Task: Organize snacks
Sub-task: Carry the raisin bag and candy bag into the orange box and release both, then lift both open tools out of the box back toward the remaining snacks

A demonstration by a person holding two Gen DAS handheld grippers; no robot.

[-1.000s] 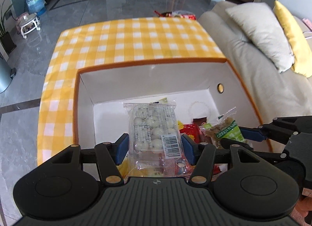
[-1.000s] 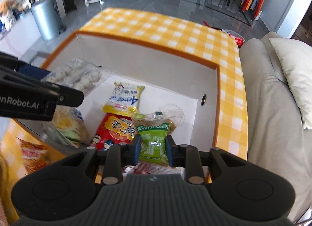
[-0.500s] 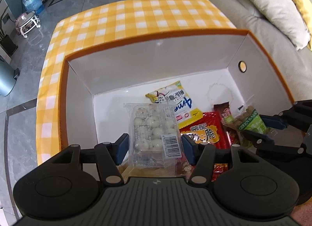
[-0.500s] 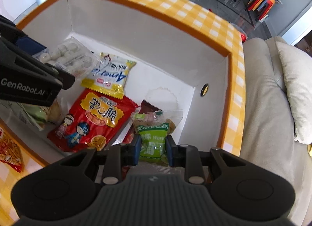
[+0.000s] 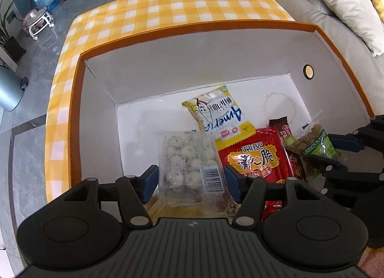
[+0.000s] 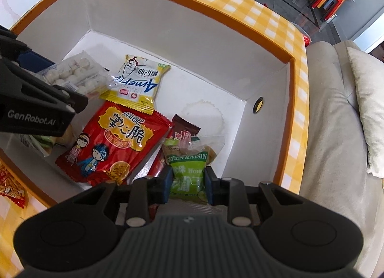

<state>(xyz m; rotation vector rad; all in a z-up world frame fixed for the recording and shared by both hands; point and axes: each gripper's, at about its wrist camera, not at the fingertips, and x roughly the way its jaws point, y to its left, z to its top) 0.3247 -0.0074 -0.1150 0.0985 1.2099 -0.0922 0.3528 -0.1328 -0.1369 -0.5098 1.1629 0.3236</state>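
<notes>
Snacks are going into the white box [image 5: 192, 62] with the orange rim, which sits on the yellow-checked bench [image 5: 192, 6]. The left hand-held gripper [image 5: 190, 179] hangs low inside it with the clear pack of white balls [image 5: 189, 158] between its jaws, which are opening. The right hand-held gripper [image 6: 188, 182] pinches the green raisin bag [image 6: 189, 170] narrowly, low over the box's right end. A yellow packet [image 6: 136, 81] and a red packet [image 6: 112, 143] already lie on the floor. A tidy release probably means letting each pack drop flat onto bare floor beside these, then lifting straight up clear of the walls.
</notes>
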